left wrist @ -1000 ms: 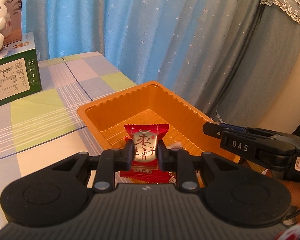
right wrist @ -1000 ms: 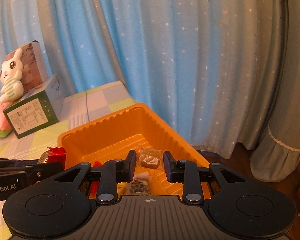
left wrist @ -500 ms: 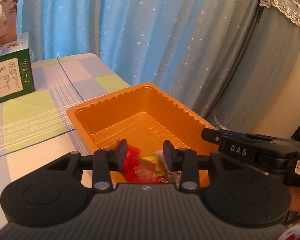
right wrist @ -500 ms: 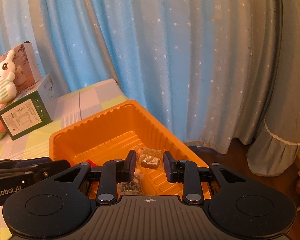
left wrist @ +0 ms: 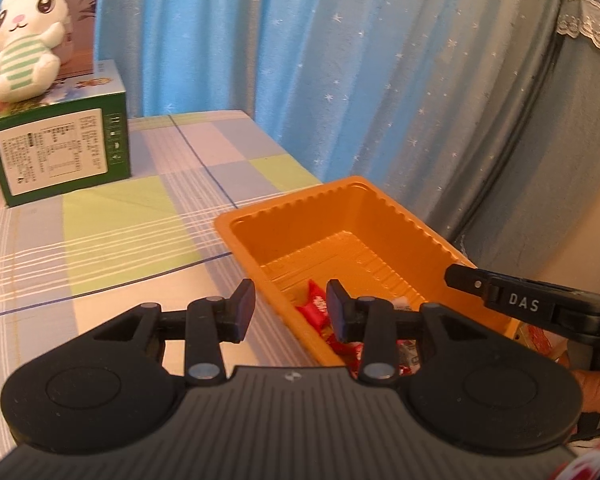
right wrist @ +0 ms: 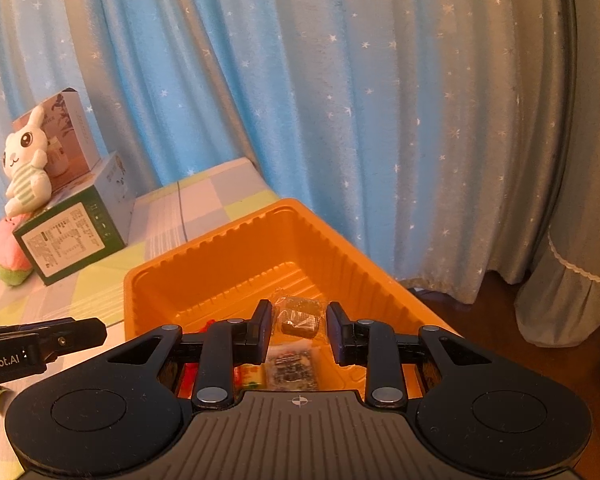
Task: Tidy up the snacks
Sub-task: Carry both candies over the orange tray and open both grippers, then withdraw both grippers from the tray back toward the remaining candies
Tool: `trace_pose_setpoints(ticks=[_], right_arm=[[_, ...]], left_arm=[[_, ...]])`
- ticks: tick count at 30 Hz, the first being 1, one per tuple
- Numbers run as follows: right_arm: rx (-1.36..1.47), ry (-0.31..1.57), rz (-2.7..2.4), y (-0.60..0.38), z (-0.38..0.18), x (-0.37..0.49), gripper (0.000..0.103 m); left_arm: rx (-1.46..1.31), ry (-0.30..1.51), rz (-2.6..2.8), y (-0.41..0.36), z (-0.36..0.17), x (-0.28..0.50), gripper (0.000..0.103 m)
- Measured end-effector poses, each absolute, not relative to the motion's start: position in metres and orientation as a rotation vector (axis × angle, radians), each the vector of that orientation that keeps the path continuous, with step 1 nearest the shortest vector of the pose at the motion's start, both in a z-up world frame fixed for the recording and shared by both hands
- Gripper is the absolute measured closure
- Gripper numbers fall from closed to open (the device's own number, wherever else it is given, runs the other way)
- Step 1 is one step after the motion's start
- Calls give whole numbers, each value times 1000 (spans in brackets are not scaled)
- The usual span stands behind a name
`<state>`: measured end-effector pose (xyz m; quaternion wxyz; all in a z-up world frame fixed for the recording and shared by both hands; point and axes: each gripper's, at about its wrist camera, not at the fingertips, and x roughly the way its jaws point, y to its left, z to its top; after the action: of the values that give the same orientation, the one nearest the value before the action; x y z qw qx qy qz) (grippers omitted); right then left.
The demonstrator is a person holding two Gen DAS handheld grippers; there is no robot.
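**Two tongs over the orange tray**

Tongs are being held on both sides of the orange tray (right wrist: 236,248). The left gripper (left wrist: 291,310) is being kept a little open with nothing between its fingers; it is hanging over the near left wall of the tray, partly above the checked tablecloth (left wrist: 112,236). The right gripper (right wrist: 299,330) is being kept over the inside of the tray. A snack in a clear wrapper (right wrist: 298,317) is being seen between its fingers, but whether the pads are pressing on it cannot be told, because a small gap is showing at each side.

Several snacks are lying in the near end of the tray: a red candy (left wrist: 316,307), more red and white wrappers (left wrist: 352,350) under the left gripper, and, in the right wrist view, a printed packet (right wrist: 292,368) and a yellow-green one (right wrist: 252,376). The far end of the tray is being left bare.

A green box (left wrist: 60,148) is standing on the table well apart from the tray, and a plush rabbit (left wrist: 28,36) is sitting on top of it.
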<state>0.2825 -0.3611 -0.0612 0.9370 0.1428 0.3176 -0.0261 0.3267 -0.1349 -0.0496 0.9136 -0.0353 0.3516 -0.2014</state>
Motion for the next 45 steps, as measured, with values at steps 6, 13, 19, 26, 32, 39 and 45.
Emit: trace_pose_setpoints(ticks=[6,13,19,26,32,39,45], right_arm=[[328,665,-5,-357,-63,286,73],[428,653,-11,-363,-63,288,48],[414,642,-41,-361,-60,286,48],[377,635,-38,-352,-59,287,48],[344,633,-14,-339,-57,289,48],[282,622,38,-316,-55,292,48],[233,611,98,-291,-52,294,48]], left_arm=[[-78,724,-406,-128,-48,326,68],[-91,722,-390,-116,-47,326,68],[-104,720,-375,-105,-45,325,68],[-98,725,-364,-97,-46,324,68],[-99,724,-347,-88,-46,324,68],[-98,729,-321,-75,-47,323,67],[-93,733,-296,-61,-48,321,66]])
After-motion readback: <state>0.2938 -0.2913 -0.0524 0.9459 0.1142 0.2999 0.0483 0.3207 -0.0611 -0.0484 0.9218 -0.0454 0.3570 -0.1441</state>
